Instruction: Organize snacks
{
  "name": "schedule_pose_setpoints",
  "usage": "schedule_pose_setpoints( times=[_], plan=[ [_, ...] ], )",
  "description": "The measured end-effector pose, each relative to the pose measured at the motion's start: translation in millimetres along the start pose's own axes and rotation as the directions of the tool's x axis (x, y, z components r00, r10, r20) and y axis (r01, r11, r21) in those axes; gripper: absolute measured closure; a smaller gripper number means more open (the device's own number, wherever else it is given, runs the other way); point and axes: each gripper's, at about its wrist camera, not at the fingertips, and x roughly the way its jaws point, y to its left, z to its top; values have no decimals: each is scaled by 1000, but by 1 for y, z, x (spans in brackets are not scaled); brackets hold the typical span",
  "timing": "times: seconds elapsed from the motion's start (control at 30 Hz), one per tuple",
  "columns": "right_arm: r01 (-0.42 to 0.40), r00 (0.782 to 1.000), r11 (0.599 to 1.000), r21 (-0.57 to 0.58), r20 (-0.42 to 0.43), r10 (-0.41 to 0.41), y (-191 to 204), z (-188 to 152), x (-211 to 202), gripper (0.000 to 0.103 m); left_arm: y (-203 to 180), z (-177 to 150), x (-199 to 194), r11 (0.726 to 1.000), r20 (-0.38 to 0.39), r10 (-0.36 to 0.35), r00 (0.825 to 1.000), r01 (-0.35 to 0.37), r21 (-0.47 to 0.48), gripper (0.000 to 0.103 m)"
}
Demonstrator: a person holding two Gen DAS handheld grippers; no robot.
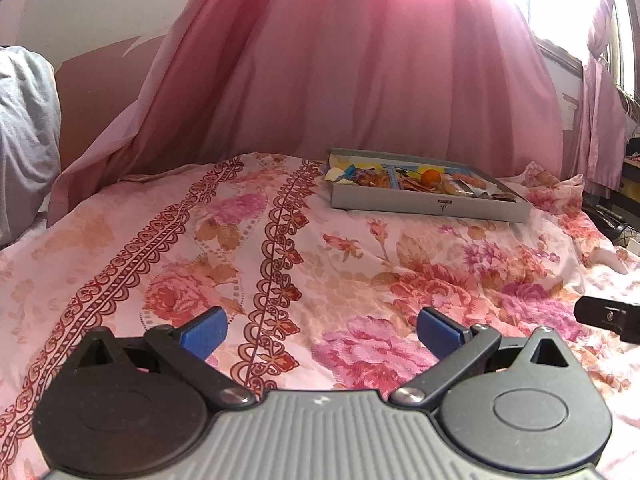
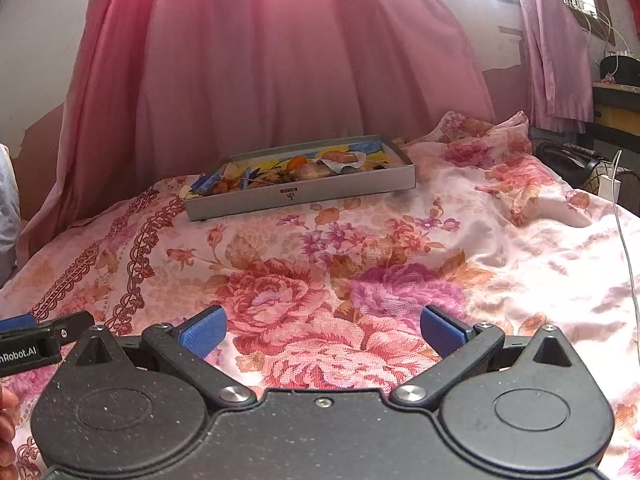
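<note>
Both grippers low over the pink floral bedspread [image 2: 320, 280]: left gripper [image 1: 322, 334] spread wide, nothing held; right gripper [image 2: 323, 332] wide and empty too. Farther back sits the shallow grey cardboard tray [image 2: 304, 196], snacks heaped inside, a small orange fruit [image 1: 431, 176] among wrappers. Pink curtain [image 2: 260, 60] behind.

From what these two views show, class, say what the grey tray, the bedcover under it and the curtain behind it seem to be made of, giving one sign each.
Grey tray: probably cardboard or thin board, matte, with crisp folded-looking walls and a small printed mark.
Bedcover: woven fabric with a printed floral pattern, slightly glossy where light hits its creases.
Curtain: thin pink cloth, daylight glowing through its hanging folds.
</note>
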Motion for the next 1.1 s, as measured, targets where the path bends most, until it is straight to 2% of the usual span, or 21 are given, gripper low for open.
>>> schedule_pose_setpoints(
  times=[0.47,1.1],
  plan=[
    [16,1000,1000,-7,-27,-16,2,-5,4,1,5,-1,2,999,-19,-3,1000,3,-41,0],
    [12,1000,1000,-8,-26,-12,3,-4,4,1,2,-2,2,1000,-17,-9,1000,9,-20,0]
  ],
)
